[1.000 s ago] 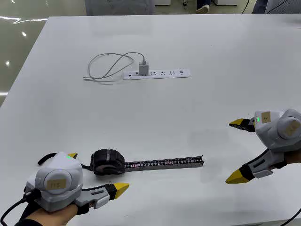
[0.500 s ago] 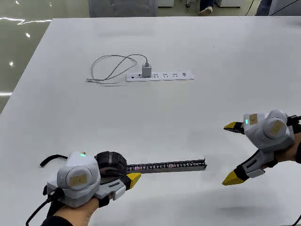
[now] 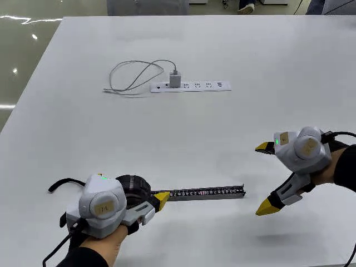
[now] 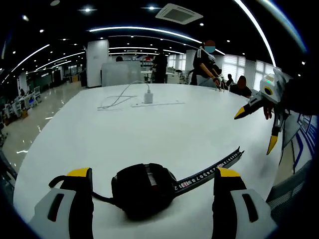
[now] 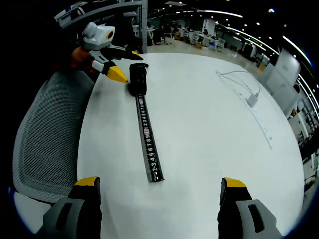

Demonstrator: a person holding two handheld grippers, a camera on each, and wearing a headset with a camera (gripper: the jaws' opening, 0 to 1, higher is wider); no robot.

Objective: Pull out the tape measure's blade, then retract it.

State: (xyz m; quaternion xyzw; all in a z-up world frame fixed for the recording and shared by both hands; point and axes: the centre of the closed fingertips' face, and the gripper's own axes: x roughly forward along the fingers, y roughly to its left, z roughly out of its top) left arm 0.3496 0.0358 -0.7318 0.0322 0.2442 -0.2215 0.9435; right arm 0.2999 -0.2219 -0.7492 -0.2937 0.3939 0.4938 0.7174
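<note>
While black tape measure (image 3: 136,186) lies, blade (image 3: 208,193) out | left claw (image 4: 152,173) agape around it, not gripping | right claw (image 3: 262,179) agape, empty

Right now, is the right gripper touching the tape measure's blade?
Apart. The right gripper view shows the blade ending between the open jaws of the right gripper, with bare table on both sides.

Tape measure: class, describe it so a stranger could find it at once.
On the white table, look to the near edge, far from the power strip. Between the left gripper's open jaws sits the tape measure: a round black case trailing a numbered blade.
</note>
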